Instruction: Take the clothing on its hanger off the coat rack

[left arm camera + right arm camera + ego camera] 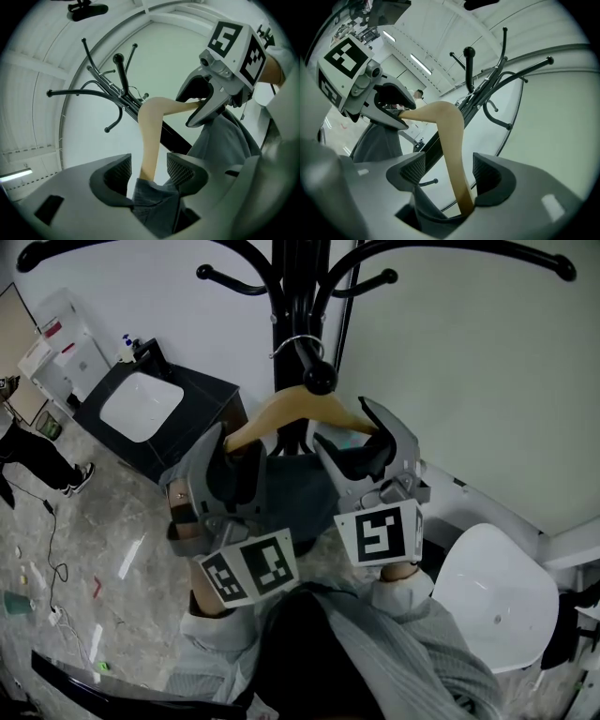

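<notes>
- Coat rack [295,296]: at the back, before the wall [450,381].
- Hanger [281,411]: hooked on a rack peg, in front of the pole.
- Clothing [300,474]: hangs below the hanger, between the two tools.
- Left tool [230,454]: hanger's left arm between its jaws, a gap on either side.
- Right tool [361,442]: hanger's right arm between its jaws, likewise untouched.
- Sink cabinet [141,409]: on the floor [122,549], left of the rack.
- Chair [487,606]: right of the rack, near the wall.

Head cam looks steeply down; both gripper cams aim up along fingers [116,172], v. close, sharing hanger [151,136].
</notes>
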